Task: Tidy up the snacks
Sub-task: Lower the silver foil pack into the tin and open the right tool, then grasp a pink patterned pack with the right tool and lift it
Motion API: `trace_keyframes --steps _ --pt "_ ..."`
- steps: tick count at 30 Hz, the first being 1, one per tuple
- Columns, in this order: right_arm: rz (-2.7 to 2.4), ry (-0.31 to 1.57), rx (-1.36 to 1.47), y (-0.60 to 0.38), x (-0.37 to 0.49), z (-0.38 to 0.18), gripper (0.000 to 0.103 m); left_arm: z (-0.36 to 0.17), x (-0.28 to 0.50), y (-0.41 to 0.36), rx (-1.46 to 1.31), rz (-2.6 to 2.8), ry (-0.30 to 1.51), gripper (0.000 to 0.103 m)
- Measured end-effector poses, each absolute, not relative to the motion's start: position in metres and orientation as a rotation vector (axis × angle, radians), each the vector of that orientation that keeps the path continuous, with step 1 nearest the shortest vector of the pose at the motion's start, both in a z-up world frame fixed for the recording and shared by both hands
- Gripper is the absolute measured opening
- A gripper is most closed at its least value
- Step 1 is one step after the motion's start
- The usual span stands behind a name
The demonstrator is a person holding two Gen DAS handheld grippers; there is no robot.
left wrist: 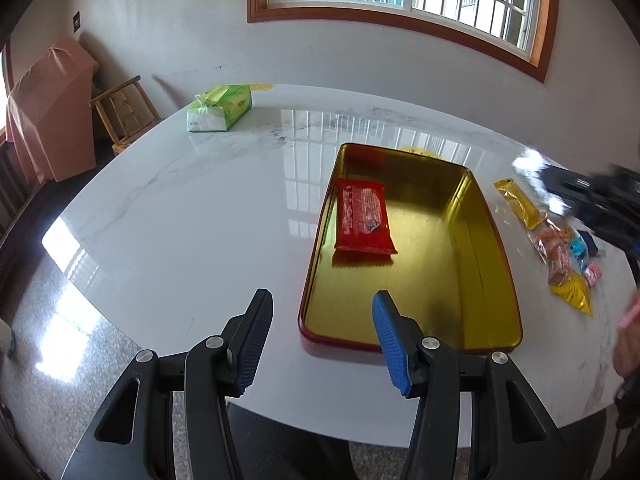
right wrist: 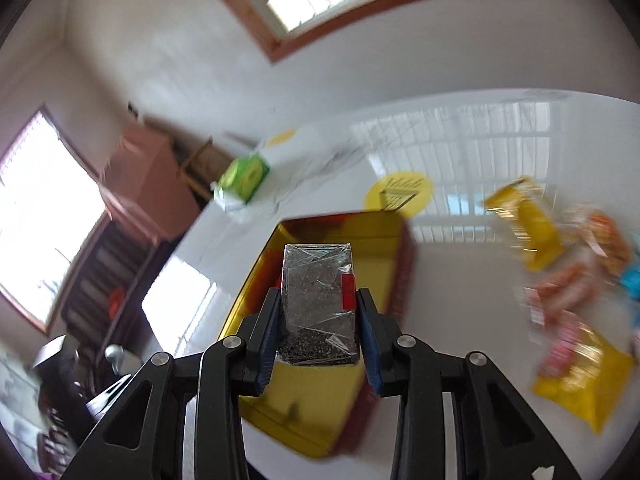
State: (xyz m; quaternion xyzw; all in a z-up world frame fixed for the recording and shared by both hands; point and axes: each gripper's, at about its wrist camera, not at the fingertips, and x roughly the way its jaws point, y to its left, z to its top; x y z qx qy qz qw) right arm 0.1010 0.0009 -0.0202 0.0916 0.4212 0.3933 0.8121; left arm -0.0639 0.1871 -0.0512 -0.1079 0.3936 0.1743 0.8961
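Observation:
A gold-lined tin [left wrist: 472,200] with a red outer wall lies on the white marble table, and a red snack packet [left wrist: 362,216] rests in its far left part. My left gripper [left wrist: 322,338] hovers open over the tin's near left corner, nothing between its blue pads. In the right wrist view my right gripper [right wrist: 318,336] is shut on a clear-wrapped dark seed bar [right wrist: 318,300], held above the tin [right wrist: 396,240]. The right gripper shows blurred at the left wrist view's right edge [left wrist: 560,188]. Loose snack packets [left wrist: 560,252] lie right of the tin.
A green tissue pack [left wrist: 220,108] sits at the table's far left. Yellow stickers [right wrist: 398,194] mark the tabletop beyond the tin. A wooden chair [left wrist: 124,112] and a covered cabinet [left wrist: 48,108] stand past the table. A person's hand [left wrist: 628,340] is at the right edge.

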Motion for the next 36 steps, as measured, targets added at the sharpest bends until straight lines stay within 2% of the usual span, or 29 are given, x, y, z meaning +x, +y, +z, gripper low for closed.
trace_keyframes --steps 9,16,20,26,31,36 --pt "0.783 1.006 0.015 0.085 0.125 -0.069 0.033 -0.063 -0.076 0.191 -0.197 0.322 0.847 0.053" --pt "0.765 0.978 -0.032 0.092 0.126 -0.068 0.036 -0.07 -0.075 0.194 -0.205 0.309 0.87 0.053" --pt "0.761 0.909 0.078 0.064 0.124 -0.05 0.05 -0.071 -0.075 0.194 -0.204 0.312 0.876 0.053" --pt "0.566 0.764 0.069 -0.046 0.087 -0.032 0.05 -0.071 -0.075 0.193 -0.225 0.305 0.879 0.053" --pt "0.398 0.865 0.035 -0.123 0.089 -0.059 0.047 -0.078 -0.068 0.182 -0.231 0.266 0.903 0.053" --pt "0.38 0.899 0.055 -0.142 0.103 -0.068 0.043 -0.081 -0.067 0.164 -0.192 0.22 0.92 0.053"
